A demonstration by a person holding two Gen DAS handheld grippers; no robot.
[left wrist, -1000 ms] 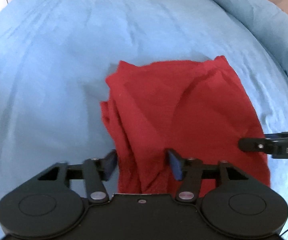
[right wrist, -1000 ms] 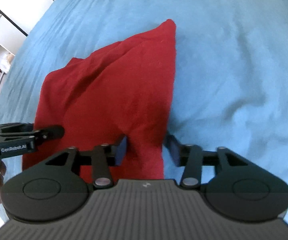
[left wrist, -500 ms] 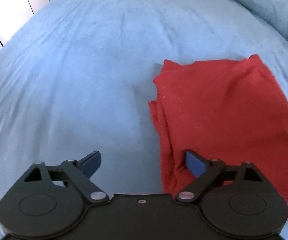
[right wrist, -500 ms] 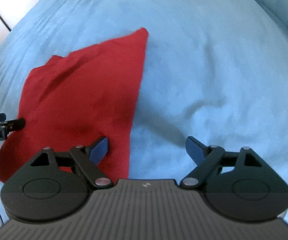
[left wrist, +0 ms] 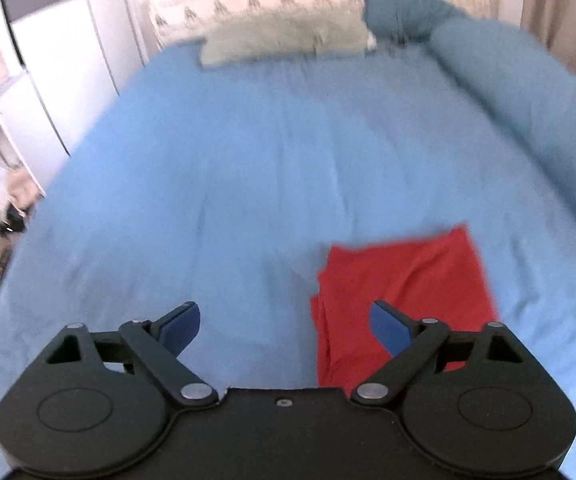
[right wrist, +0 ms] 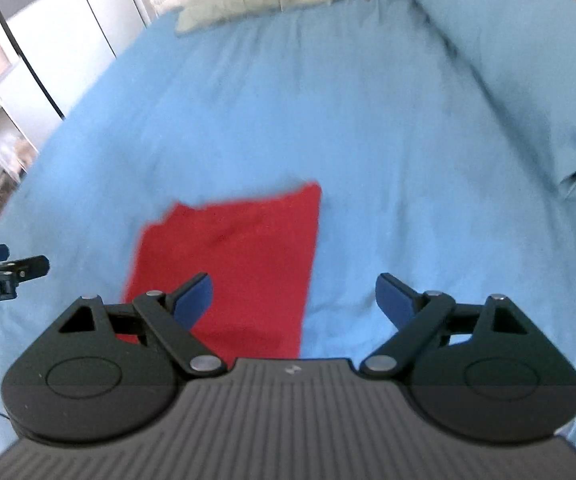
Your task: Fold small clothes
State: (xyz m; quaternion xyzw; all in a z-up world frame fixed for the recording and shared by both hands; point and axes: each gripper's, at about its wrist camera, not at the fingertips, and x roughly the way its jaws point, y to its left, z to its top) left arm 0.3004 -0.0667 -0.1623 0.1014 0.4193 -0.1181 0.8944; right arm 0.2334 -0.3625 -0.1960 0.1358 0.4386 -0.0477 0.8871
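A folded red garment [left wrist: 403,280] lies flat on the blue bed sheet [left wrist: 248,168]. In the left wrist view it sits low and right of centre, under the right finger. My left gripper [left wrist: 284,326] hangs above the sheet, open, with nothing between its blue pads. In the right wrist view the red garment [right wrist: 236,252] lies below the left finger. My right gripper [right wrist: 293,298] is also open and empty, raised clear of the cloth. The left gripper's tip [right wrist: 12,266] shows at the left edge of the right wrist view.
A pale green pillow [left wrist: 284,38] and a patterned pillow lie at the head of the bed. A rolled blue duvet [right wrist: 519,52] runs along the right side. White cupboards and shelves [left wrist: 4,120] stand beyond the bed's left edge.
Both grippers let go of the red garment's near edge, opened wide and rose away from it. The garment now lies flat and looks smaller; the head of the bed has come into view.
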